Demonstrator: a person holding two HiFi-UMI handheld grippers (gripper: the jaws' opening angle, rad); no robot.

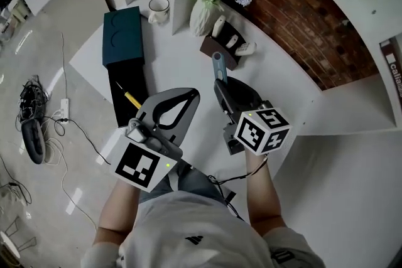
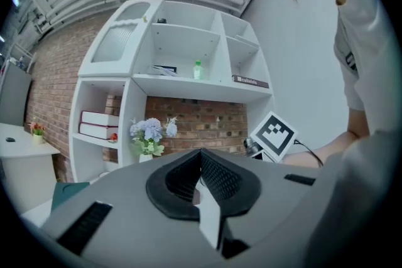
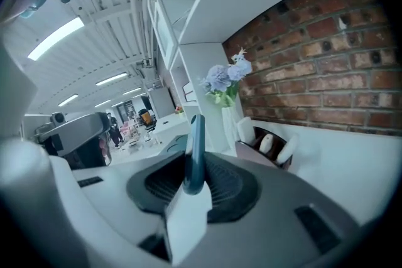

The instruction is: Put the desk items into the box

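Left grey gripper point(image 1: 190, 96) has its jaws pressed together, holding nothing. Beside it, right grey gripper point(image 1: 219, 81) pinches a thin blue-green plastic stick point(image 1: 217, 63).

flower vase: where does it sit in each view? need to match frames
Head view: flower vase at top centre.
Left gripper view: left of centre, just above the jaws.
Right gripper view: centre, in front of the brick wall.
Shared landmark: brick wall.
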